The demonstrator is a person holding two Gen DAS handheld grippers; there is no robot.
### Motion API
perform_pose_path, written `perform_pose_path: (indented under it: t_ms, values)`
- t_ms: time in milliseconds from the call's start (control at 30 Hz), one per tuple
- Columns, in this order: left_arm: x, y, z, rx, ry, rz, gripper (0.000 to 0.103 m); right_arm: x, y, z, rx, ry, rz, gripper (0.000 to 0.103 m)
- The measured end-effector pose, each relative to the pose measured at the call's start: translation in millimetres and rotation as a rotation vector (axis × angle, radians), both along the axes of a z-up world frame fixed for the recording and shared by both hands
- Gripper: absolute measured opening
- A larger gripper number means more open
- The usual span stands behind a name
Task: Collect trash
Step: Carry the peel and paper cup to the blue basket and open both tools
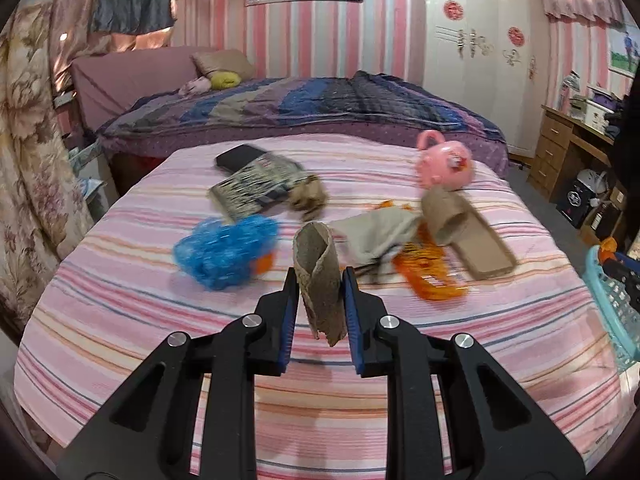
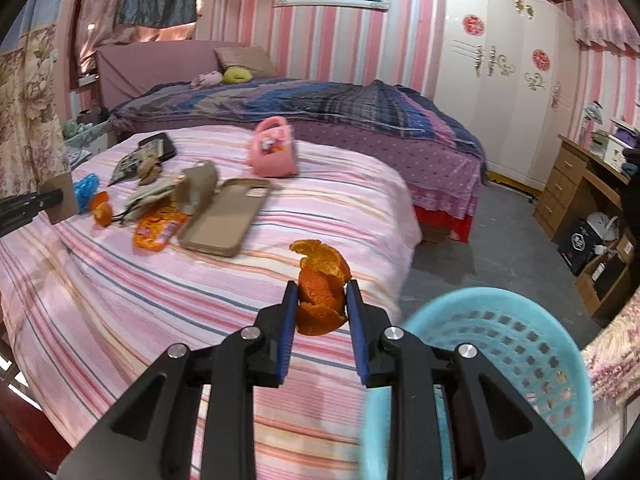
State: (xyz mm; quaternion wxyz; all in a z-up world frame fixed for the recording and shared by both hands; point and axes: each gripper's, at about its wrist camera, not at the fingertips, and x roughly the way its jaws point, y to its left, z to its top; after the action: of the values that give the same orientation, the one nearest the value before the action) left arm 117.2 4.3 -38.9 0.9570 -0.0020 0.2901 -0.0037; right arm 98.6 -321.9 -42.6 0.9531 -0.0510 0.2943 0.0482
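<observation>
Between the left gripper's [image 1: 320, 280] pads stands a torn cardboard tube [image 1: 319, 280], pinched upright; the right gripper [image 2: 322, 296] clamps orange peel [image 2: 322, 288], probably bound for the blue basket [image 2: 520, 344] just right of it. Ahead of both, more litter lies on the striped bed [image 2: 120, 280].

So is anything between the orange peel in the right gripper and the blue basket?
Nothing visible: the right gripper holds the orange peel over the striped bedspread, with the perforated light-blue plastic basket just beside it, open-topped.
</observation>
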Motion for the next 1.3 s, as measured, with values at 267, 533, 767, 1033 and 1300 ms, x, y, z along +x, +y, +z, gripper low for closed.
perform_pose_path:
  t_ms: [267, 533, 767, 1033, 1300]
  values:
    - [-9.2, -113.4, 5.2, 0.017, -0.04, -0.151, 0.021, -11.7, -68.3, 4.3, 0.017, -0.013, -0.137, 0.025]
    - [-18.8, -235.7, 2.7, -0.027, -0.034, -0.312, 0.021, -25.4, -146.0, -5.1, 0.045, 0.019, -0.256, 0.025]
    - [-24.2, -320.7, -4.4, 0.003, -0.037, -0.435, 0.021, -33.6, -182.5, -14.2, 0.065, 0.028, -0.318, 0.025]
    - [-15.8, -369.9, -7.4, -0.009, -0.001, -0.504, 0.038, -41.5, -204.9, -16.3, 0.095, 0.012, -0.347, 0.025]
    - [-9.7, -344.4, -11.2, 0.038, -0.027, -0.414, 0.089, -46.2, -208.3, -15.2, 0.098, -0.004, -0.351, 0.025]
